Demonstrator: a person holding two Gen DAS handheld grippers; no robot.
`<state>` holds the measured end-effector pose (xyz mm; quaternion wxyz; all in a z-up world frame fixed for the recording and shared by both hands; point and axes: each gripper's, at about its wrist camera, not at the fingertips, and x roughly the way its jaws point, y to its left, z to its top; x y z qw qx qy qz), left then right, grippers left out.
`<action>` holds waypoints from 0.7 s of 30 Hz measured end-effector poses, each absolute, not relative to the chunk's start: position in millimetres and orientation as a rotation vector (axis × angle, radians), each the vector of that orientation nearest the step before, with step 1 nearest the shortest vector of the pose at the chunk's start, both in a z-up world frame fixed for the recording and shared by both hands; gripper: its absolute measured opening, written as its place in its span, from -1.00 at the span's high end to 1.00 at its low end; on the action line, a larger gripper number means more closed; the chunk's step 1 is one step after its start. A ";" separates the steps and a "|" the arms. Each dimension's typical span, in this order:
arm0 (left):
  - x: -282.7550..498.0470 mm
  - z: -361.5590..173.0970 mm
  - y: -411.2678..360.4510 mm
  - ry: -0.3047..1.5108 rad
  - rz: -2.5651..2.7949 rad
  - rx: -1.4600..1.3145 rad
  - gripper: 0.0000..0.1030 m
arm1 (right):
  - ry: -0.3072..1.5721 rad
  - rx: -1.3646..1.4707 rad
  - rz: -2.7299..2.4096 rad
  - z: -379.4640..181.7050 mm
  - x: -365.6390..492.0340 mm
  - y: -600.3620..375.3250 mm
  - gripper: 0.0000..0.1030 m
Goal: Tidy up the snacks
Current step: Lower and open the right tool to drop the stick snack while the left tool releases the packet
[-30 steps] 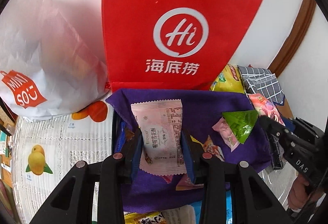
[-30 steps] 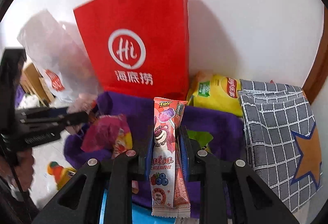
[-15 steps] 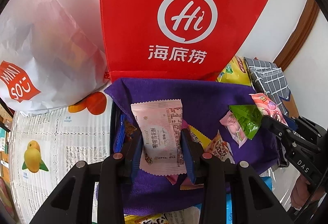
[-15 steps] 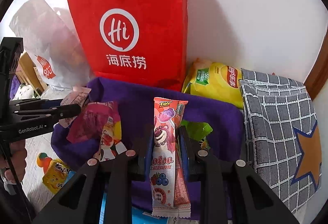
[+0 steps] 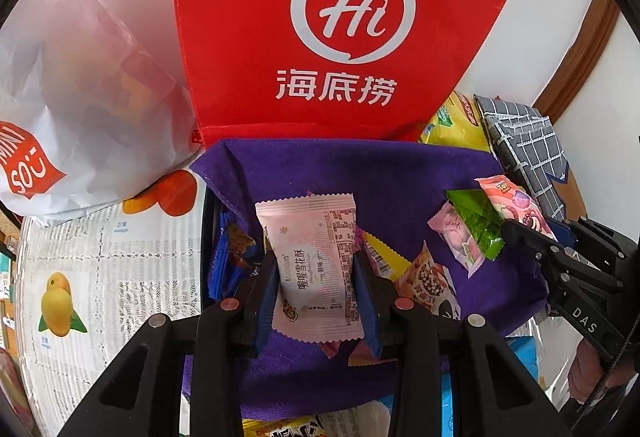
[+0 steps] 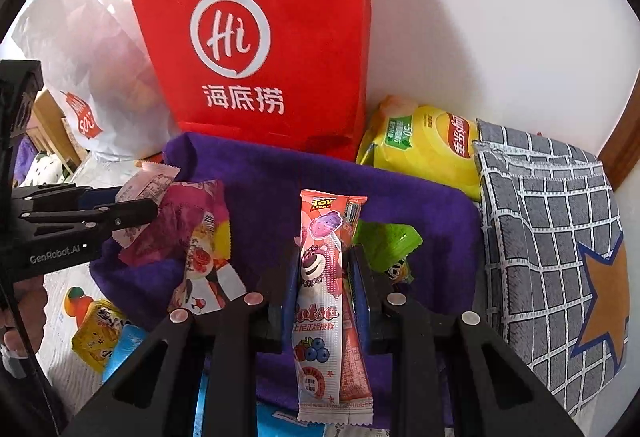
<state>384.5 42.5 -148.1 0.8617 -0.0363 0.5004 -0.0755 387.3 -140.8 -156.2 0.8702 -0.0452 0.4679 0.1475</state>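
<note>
My left gripper [image 5: 316, 297] is shut on a pale pink snack packet [image 5: 312, 261] and holds it upright above a purple cloth [image 5: 344, 173] that lines a container. My right gripper [image 6: 324, 293] is shut on a long pink lollipop packet [image 6: 324, 301] with a bear print, held over the same cloth [image 6: 272, 193]. Several loose snacks lie on the cloth, among them a green wrapper [image 6: 386, 241] and a magenta packet [image 6: 180, 221]. Each gripper shows in the other's view: the right one [image 5: 520, 229] and the left one [image 6: 136, 209].
A red "Hi" paper bag [image 5: 340, 37] stands against the wall behind the cloth. A white bag [image 5: 80, 109] stands left of it. A yellow crisp bag [image 6: 424, 145] and a grey checked pouch [image 6: 552, 237] lie at the right. Fruit-print paper [image 5: 100, 277] covers the table at left.
Both grippers have moved closer to the red bag and the cloth, each still holding its packet. The red bag and cloth appear larger in both views.
</note>
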 end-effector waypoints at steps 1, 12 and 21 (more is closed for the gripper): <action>384.2 -147.7 42.3 1.050 -0.160 -0.074 0.33 | 0.980 -0.096 0.309 -156.5 387.6 -140.5 0.52; 385.4 -150.0 41.4 1.052 -0.157 -0.082 0.32 | 0.993 -0.117 0.296 -159.5 388.5 -141.6 0.51; 385.3 -149.0 37.5 1.030 -0.186 -0.086 0.32 | 1.022 -0.128 0.269 -167.2 392.0 -142.0 0.51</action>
